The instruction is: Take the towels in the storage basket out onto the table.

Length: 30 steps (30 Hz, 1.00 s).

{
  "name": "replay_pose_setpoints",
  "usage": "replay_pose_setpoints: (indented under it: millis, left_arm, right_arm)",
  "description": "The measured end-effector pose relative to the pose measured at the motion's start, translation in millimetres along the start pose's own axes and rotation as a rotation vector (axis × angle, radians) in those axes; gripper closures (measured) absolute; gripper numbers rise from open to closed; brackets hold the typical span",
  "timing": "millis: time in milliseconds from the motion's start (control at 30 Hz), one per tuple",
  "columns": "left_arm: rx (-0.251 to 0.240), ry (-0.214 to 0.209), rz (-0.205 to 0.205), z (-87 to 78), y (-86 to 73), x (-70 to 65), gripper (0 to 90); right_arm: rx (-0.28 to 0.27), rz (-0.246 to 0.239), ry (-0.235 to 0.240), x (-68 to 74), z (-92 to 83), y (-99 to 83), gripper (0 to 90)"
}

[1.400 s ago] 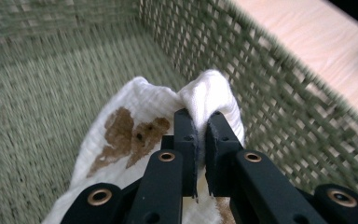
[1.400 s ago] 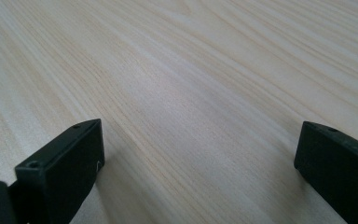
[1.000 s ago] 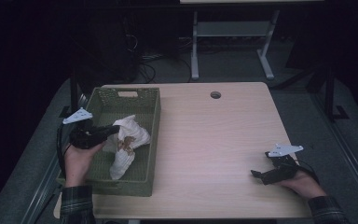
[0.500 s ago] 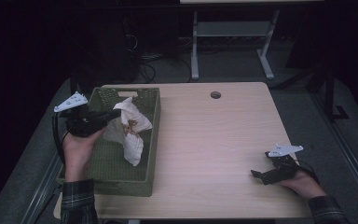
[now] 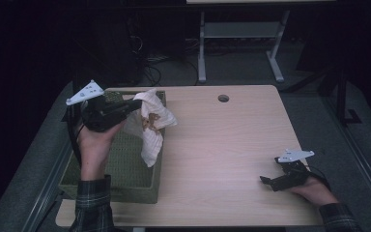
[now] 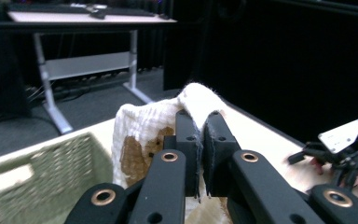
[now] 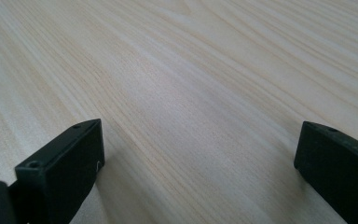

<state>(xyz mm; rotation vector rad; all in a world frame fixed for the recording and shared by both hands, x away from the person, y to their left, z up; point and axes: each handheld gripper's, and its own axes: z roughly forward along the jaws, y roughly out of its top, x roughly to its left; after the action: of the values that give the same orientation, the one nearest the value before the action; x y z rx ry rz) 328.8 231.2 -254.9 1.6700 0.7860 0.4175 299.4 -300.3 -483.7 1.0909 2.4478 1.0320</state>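
Note:
A white cloth with a brown print [image 5: 152,126] hangs from my left gripper [image 5: 139,103], which is shut on its top edge above the green woven basket [image 5: 125,186] at the table's left. In the left gripper view the two jaws pinch the cloth [image 6: 140,135] at the gripper's tips [image 6: 200,122], and the cloth droops below them. The cloth's lower end dangles over the basket's right wall. My right gripper [image 5: 267,181] rests at the table's near right, held by a hand; in the right gripper view it [image 7: 196,140] stands open, jaws wide apart over bare wood.
The light wooden table [image 5: 222,145] has a round cable hole [image 5: 223,98] near its far edge. Behind it stands a second desk's white frame [image 5: 236,34] on dark floor. The basket's rim [image 6: 37,158] lies below the left gripper.
My left gripper has lifted the cloth up out of the basket and carried it toward the far edge; the cloth now hangs free. The right gripper has stayed put.

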Motion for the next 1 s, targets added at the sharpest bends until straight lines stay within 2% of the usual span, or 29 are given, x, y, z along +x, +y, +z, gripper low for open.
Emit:
replay_pose_setpoints:
  millis: [167, 333, 433, 467, 500, 600, 633, 667, 900, 1000]
  left_arm:
    - [-0.01, -0.041, 0.017, 16.4, 9.7, -11.7, 85.7]
    - [-0.011, -0.077, 0.022, 29.3, 11.9, -19.6, 85.7]
    - [0.005, -0.113, 0.026, 44.8, 11.1, -28.3, 85.7]
    - [0.005, -0.113, 0.026, 44.8, 11.1, -28.3, 85.7]
    - [0.015, -0.134, 0.03, 53.3, 10.3, -33.2, 85.7]
    - [0.023, -0.152, 0.034, 60.9, 9.4, -37.2, 85.7]
    - [0.03, -0.17, 0.034, 68.6, 8.3, -41.4, 85.7]
    - [0.03, -0.17, 0.034, 68.6, 8.3, -41.4, 85.7]
    - [0.068, -0.23, 0.047, 95.6, -0.6, -59.0, 85.7]
    - [0.076, -0.239, 0.048, 101.9, -3.4, -62.9, 85.7]
  right_arm:
    - [0.0, 0.0, 0.0, 0.0, 0.0, 0.0, 1.0]
    - [0.0, 0.0, 0.0, 0.0, 0.0, 0.0, 1.0]
    - [0.0, 0.0, 0.0, 0.0, 0.0, 0.0, 1.0]
    - [-0.001, 0.0, 0.0, 0.0, 0.1, -0.1, 1.0]
    - [-0.002, 0.001, -0.001, 0.1, 0.2, -0.1, 1.0]
    - [-0.002, 0.0, -0.001, 0.0, 0.2, -0.1, 1.0]
    - [-0.002, 0.0, -0.001, 0.0, 0.2, -0.1, 1.0]
    - [-0.001, 0.001, -0.001, 0.1, 0.1, 0.0, 1.0]
    - [-0.001, 0.001, -0.001, 0.1, 0.1, 0.0, 1.0]
    - [-0.002, 0.003, 0.0, 0.2, 0.1, 0.0, 1.0]
